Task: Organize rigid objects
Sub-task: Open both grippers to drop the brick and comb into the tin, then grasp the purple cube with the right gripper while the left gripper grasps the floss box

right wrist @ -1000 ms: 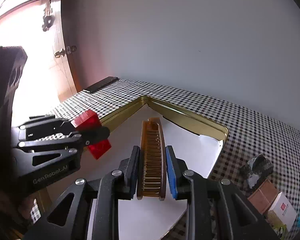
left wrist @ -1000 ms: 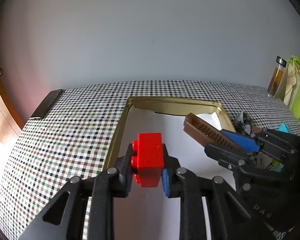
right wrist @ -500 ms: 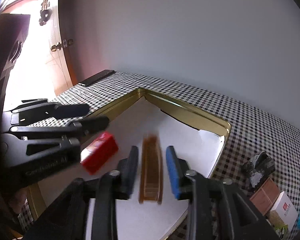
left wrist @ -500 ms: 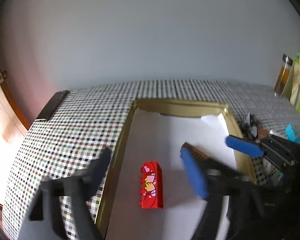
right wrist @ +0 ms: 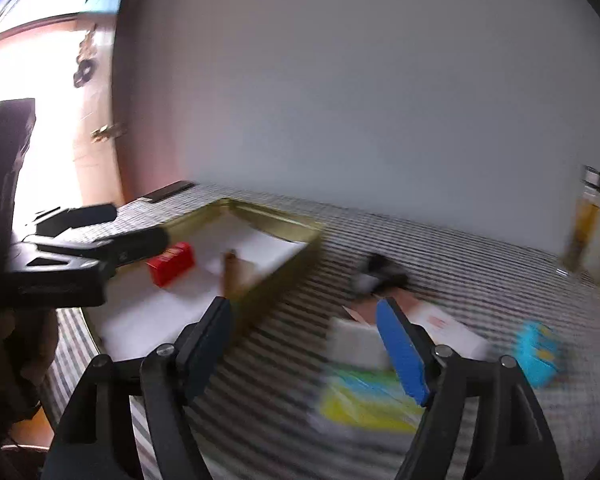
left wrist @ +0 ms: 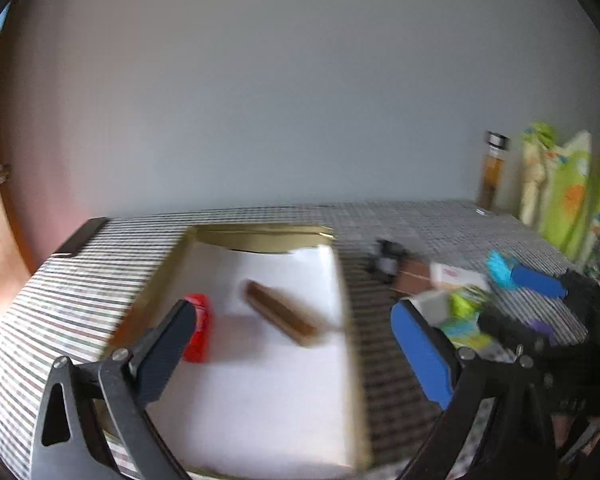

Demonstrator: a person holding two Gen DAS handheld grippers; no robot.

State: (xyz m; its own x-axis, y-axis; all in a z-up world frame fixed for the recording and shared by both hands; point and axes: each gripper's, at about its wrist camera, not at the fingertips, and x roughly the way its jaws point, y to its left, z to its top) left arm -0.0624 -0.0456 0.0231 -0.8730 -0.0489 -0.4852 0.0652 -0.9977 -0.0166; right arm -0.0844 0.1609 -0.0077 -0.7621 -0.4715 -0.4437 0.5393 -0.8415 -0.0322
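1. Red brick (left wrist: 198, 326), one only, lies in the left wrist view on the white liner of the single gold tray (left wrist: 260, 235), just behind the black left finger of the left gripper (left wrist: 296, 340).
2. One brown comb (left wrist: 280, 318) lies slantwise on the same liner, between and beyond the two fingers, apart from the brick.
3. The left gripper's jaws have just been opening and stand wide apart; nothing is gripped between them.
4. To the right of its blue finger a blurred heap of small boxes (left wrist: 452, 280) sits on the checked cloth (left wrist: 420, 224); their number cannot be told. One bottle (left wrist: 494, 172) stands far right.
5. In the right wrist view the right gripper (right wrist: 304, 344) has also just been opening; its jaws stand apart over the cloth, holding nothing.
6. Beyond its black left finger sit the one tray (right wrist: 276, 220), one brick (right wrist: 172, 263) and one comb (right wrist: 232, 272); the boxes (right wrist: 360, 360) lie around its blue finger.
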